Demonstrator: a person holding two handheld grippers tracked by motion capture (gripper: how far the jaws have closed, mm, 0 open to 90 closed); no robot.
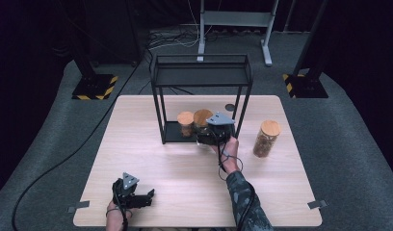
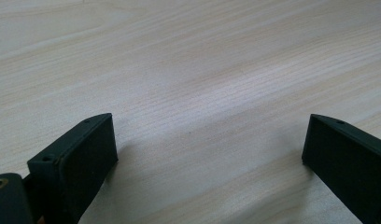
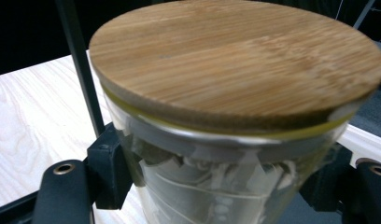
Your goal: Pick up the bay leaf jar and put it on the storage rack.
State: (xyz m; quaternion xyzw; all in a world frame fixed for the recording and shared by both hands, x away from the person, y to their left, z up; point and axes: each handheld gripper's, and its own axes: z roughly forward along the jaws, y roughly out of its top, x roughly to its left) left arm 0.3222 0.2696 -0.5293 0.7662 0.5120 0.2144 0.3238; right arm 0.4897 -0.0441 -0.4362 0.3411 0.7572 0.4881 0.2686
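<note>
A glass jar (image 3: 235,140) with a round bamboo lid (image 3: 235,56) stands between the two fingers (image 3: 109,172) of my right gripper (image 3: 221,179), which is shut on its glass body. In the high view this jar (image 1: 203,118) is at the front right of the black rack's bottom shelf (image 1: 171,137), beside a second lidded jar (image 1: 185,123), with my right gripper (image 1: 204,133) reaching in from the front. A third jar (image 1: 267,138) stands on the table to the right of the rack. My left gripper (image 1: 137,197) rests near the table's front edge, open (image 2: 209,144) over bare wood.
The black metal rack (image 1: 202,72) has thin posts (image 3: 79,60) and an upper tray. A small dark disc (image 1: 229,107) lies behind the rack's right leg. The wooden table (image 1: 151,159) has free room in the middle and left. Stands and cables sit on the floor beyond.
</note>
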